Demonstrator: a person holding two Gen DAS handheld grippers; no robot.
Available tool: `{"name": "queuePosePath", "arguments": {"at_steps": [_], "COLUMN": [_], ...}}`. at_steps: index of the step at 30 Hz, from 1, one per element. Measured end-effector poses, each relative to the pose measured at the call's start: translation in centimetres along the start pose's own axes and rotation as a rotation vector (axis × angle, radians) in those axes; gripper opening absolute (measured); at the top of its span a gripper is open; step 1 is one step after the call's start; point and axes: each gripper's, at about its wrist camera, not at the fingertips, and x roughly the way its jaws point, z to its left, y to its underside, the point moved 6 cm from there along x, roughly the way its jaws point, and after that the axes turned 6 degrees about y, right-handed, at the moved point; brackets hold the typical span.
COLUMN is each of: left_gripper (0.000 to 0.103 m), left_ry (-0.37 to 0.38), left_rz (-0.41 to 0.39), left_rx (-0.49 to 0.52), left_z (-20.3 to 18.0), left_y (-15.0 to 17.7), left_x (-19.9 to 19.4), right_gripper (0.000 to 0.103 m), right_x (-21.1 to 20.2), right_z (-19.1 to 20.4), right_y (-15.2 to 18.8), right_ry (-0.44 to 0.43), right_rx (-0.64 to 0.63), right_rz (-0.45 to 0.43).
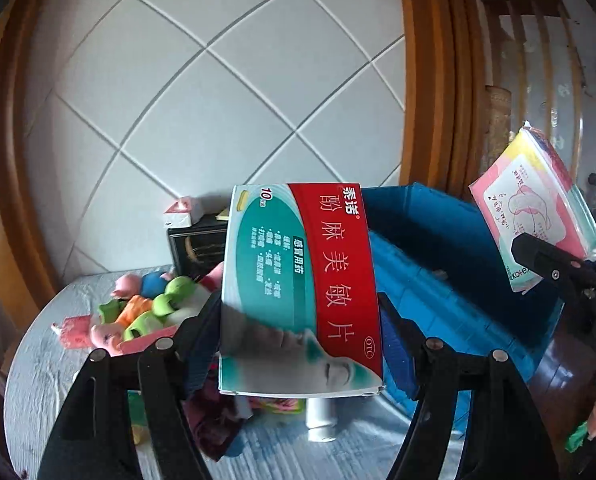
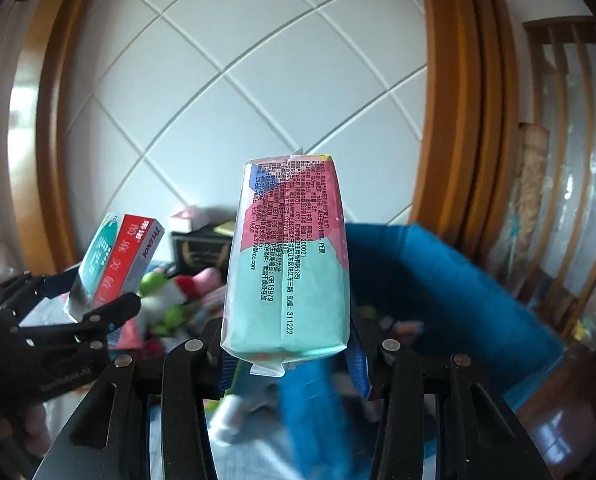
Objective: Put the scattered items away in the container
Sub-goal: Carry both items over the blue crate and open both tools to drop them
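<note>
Left gripper (image 1: 302, 320) fingers clamping medicine box (image 1: 298, 280), right gripper (image 2: 285, 340) fingers clamping pad pack (image 2: 287, 264), blue container (image 1: 458, 264) beyond fingertips

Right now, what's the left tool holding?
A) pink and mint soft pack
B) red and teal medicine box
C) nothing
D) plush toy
B: the left tool is clamped on the red and teal medicine box, held up in front of the blue container; the soft pack is in the right tool.
</note>
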Motion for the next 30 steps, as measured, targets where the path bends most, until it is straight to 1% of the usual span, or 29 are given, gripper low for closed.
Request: {"name": "queuePosePath", "arguments": {"at_steps": [2, 5, 8, 10, 12, 15, 16, 17, 19, 21, 24, 26, 28, 30], "left_gripper": [0.071, 0.072, 0.072, 0.072, 0.072, 0.072, 0.072, 0.072, 0.072, 0.072, 0.072, 0.072, 0.072, 0.072], "left_ry": [0.023, -0.002, 0.004, -0.028, -0.068, -0.101, -0.113, -0.11, -0.12, -0.146, -0.183, -0.185, -0.177, -0.152], "left_rz": [0.001, 0.019, 0.117, 0.192, 0.272, 0.418, 0.471, 0.526, 0.614, 0.679, 0.758, 0.798, 0.822, 0.837], "left_rx": [0.001, -0.001, -0.037, -0.04, -0.047, -0.083, -0.089, -0.098, -0.111, -0.095, -0.067, -0.066, -0.078, -0.085], "left_z": [-3.5, -8.6, -13.2, -15.4, -16.9, -18.1, -18.5, -18.8, -19.2, -19.4, -19.6, -19.7, -19.9, -20.5], "left_y": [-2.8, -6.3, -8.3, -9.0, -9.0, -7.6, -6.7, -5.7, -3.4, -1.0, 2.3, 3.8, 4.8, 5.4], "left_x": [2.5, 7.9, 14.4, 19.2, 23.7, 29.5, 31.2, 32.8, 35.0, 36.6, 37.8, 38.2, 38.3, 38.3], "right_gripper": [0.044, 0.044, 0.044, 0.044, 0.044, 0.044, 0.044, 0.044, 0.044, 0.044, 0.044, 0.044, 0.044, 0.044], "right_x": [2.0, 6.4, 11.7, 15.4, 18.9, 24.7, 26.3, 28.1, 31.4, 34.2, 36.6, 37.7, 38.3, 38.6], "right_z": [-3.6, -8.7, -13.5, -16.7, -19.4, -21.9, -22.2, -22.5, -22.7, -22.6, -22.1, -22.1, -22.2, -22.4], "right_y": [-1.1, -2.1, -2.2, -1.6, -1.3, -0.1, 0.5, 1.4, 3.9, 6.9, 11.2, 12.9, 14.1, 15.0], "right_ry": [0.021, 0.034, 0.022, 0.013, 0.0, -0.036, -0.045, -0.06, -0.083, -0.091, -0.105, -0.132, -0.132, -0.107], "right_rx": [-0.009, -0.04, -0.062, -0.073, -0.08, -0.093, -0.101, -0.112, -0.144, -0.181, -0.224, -0.203, -0.218, -0.247], "right_rz": [0.001, 0.025, 0.085, 0.126, 0.175, 0.285, 0.324, 0.372, 0.479, 0.578, 0.713, 0.777, 0.806, 0.819]}}
